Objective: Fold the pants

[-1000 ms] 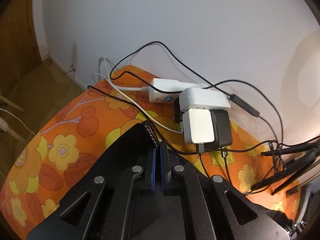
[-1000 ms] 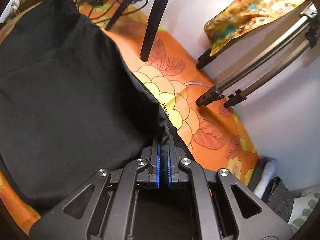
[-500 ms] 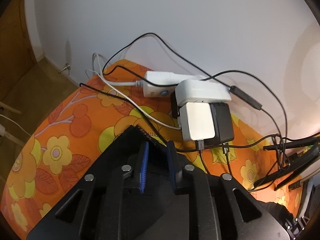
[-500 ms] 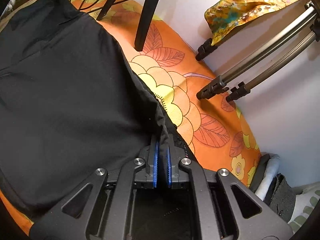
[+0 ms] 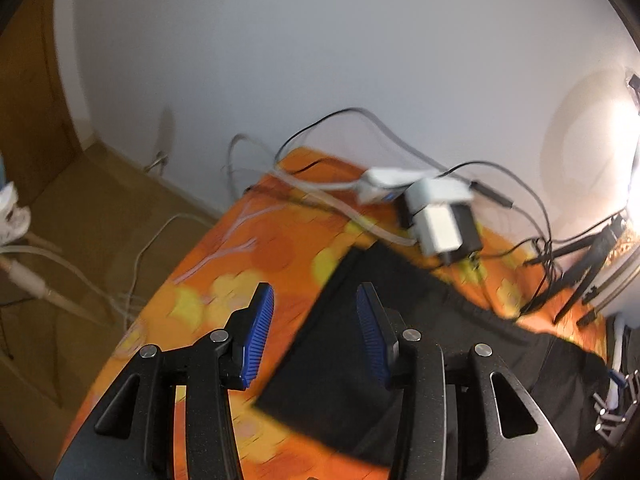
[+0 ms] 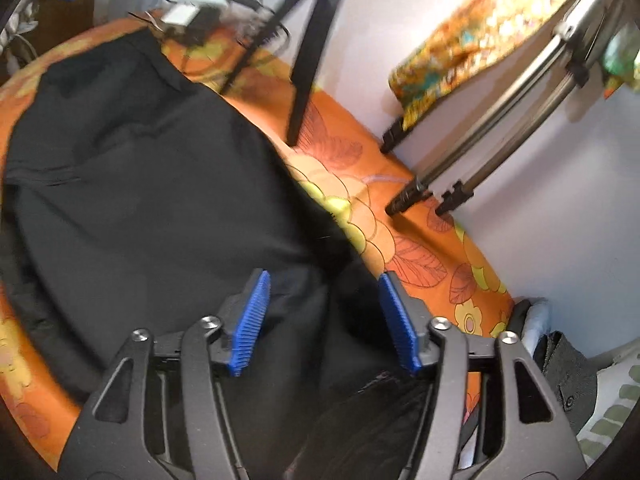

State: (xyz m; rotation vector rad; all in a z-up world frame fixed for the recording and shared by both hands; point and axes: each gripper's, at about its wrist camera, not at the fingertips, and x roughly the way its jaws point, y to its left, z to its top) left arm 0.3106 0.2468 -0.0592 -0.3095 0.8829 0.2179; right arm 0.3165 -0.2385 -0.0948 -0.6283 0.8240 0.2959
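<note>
The black pants (image 6: 140,200) lie spread on the orange flowered sheet (image 6: 400,240). In the left wrist view a corner of the pants (image 5: 360,344) lies flat near the power strip. My left gripper (image 5: 314,300) is open and empty, raised above that corner, its jaws wide apart. My right gripper (image 6: 324,292) is open and empty above the pants' near edge, with nothing between its blue pads (image 6: 250,320).
A white power strip with chargers (image 5: 436,216) and several cables lies at the bed's far end by the wall. Black tripod legs (image 6: 308,60) and metal tripod legs (image 6: 472,172) stand on the bed's right side. The wooden floor (image 5: 100,220) lies beyond the left edge.
Both grippers were shut on the pants' edge a second ago. Both have opened, let go of the cloth and pulled back and up; the pants now lie flat.
</note>
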